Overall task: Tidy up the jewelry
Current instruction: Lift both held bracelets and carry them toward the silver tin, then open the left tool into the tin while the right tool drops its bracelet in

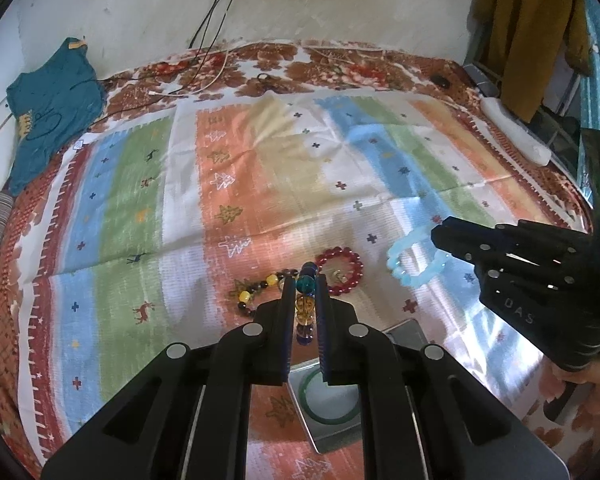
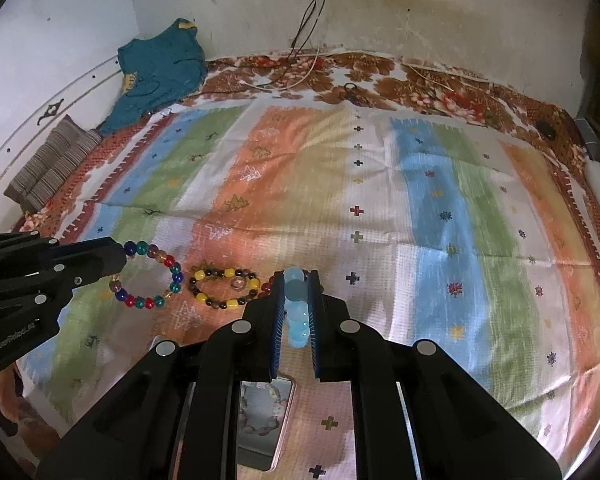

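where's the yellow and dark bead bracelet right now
In the right wrist view the yellow and dark bead bracelet lies flat on the striped cloth, just left of the right gripper and right of the multicoloured bracelet.

A bed [image 2: 340,168] under a striped cloth [image 2: 300,200] fills the room, backed at twelve o'clock by a stained white wall [image 2: 440,12]. Cables [image 2: 306,28] hang down it; a teal garment [image 2: 156,68] lies at ten o'clock.

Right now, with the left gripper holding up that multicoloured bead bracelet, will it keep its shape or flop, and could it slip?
The multicoloured bead bracelet probably droops: it hangs as a loose loop from the left gripper. Its glossy round beads may slip between the pads, and likely roll if dropped.
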Demonstrator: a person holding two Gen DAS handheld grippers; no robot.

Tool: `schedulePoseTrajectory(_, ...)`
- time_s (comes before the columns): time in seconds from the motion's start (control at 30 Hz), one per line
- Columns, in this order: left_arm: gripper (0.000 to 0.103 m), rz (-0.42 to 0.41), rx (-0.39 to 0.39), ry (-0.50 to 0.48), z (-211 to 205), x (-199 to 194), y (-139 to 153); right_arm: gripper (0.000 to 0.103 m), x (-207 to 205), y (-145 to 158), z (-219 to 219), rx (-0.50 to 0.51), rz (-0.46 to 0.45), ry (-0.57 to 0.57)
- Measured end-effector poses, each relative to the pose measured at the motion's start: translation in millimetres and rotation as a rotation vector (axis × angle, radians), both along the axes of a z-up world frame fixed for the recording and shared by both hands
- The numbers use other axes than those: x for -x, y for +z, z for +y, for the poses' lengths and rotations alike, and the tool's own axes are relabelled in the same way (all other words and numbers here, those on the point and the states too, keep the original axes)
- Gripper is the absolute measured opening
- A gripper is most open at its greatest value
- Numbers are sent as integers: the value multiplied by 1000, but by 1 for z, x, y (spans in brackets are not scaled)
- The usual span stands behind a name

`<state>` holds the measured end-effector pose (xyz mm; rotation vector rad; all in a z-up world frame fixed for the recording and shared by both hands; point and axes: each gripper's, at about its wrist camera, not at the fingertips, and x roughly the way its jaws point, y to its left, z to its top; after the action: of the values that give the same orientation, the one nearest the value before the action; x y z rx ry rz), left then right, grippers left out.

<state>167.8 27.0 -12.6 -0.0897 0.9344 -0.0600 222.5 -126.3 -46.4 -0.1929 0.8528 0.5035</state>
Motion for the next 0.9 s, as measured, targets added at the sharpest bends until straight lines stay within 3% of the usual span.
schedulePoseTrajectory(0.9, 9, -60, 25, -55, -19, 54, 17, 12, 64, 13, -15, -51, -20, 70)
